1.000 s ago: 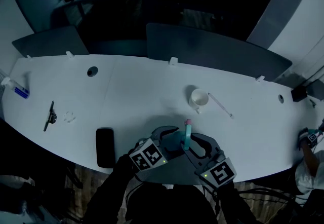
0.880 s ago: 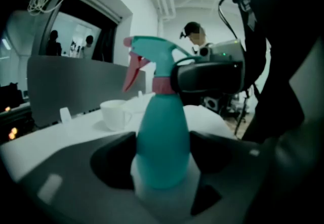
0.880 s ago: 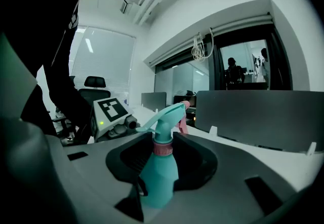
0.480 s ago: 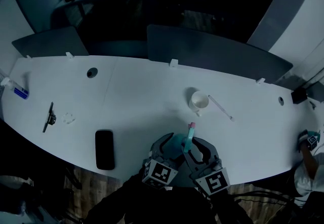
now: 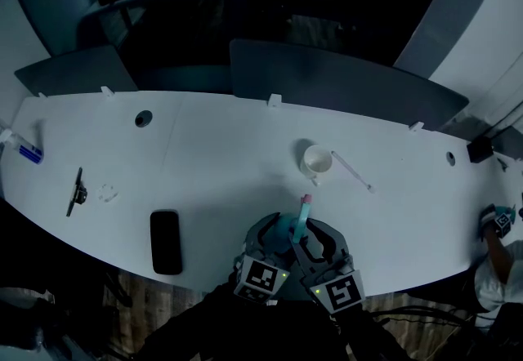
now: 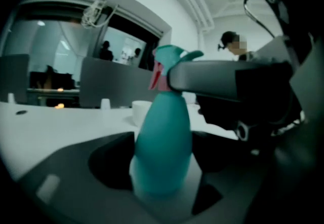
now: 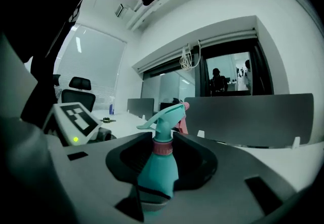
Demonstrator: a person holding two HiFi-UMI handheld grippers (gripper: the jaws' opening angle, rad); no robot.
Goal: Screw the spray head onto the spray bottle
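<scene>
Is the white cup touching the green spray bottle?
Apart. The head view shows a strip of table between the white cup and the spray bottle.

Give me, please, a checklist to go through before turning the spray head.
1. Spray head seated on the spray bottle, upright: ok.
2. Pink collar screwed fully down: cannot tell.
3. Left gripper's hold on the bottle's body: not ok; the bottle is between its jaws, but they are opening.
4. Right gripper's jaws closed on the bottle's upper part: ok.
5. White cup stands apart from the bottle, behind it: ok.
6. Bottle's base resting on the table: cannot tell.
</scene>
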